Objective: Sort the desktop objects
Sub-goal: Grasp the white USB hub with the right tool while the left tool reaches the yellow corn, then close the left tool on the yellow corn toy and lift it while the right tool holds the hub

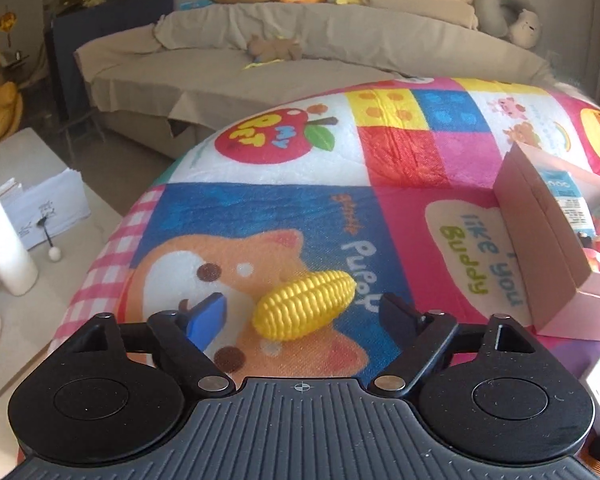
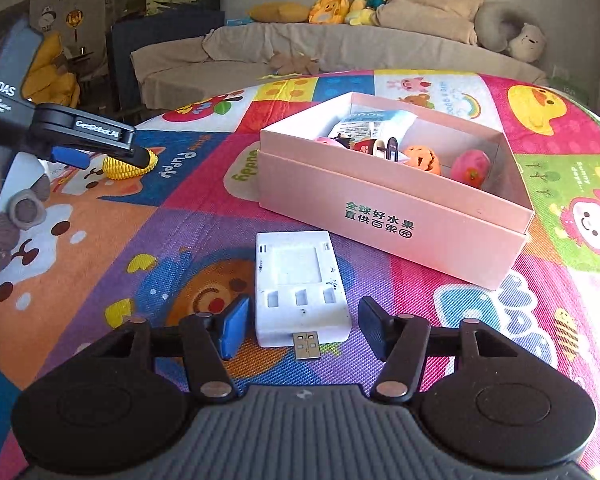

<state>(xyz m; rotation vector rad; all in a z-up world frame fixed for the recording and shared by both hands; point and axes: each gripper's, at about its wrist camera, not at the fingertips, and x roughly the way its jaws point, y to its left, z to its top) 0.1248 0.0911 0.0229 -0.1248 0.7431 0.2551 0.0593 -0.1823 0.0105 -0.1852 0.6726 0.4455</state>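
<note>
Yellow plastic corn point(image 1: 305, 305) lies on cartoon-print mat point(image 1: 284, 168) covering counter, between spread fingers of left tool point(image 1: 302, 312); tool wide open, neither pad touching corn. Pink box point(image 1: 548, 240) at right.
Right wrist view: white USB charger point(image 2: 300, 286) lies flat between fingers of right tool point(image 2: 302, 326), wide open, holding nothing. Pink box just beyond, containing toy pumpkin point(image 2: 422, 159) and other small items
</note>
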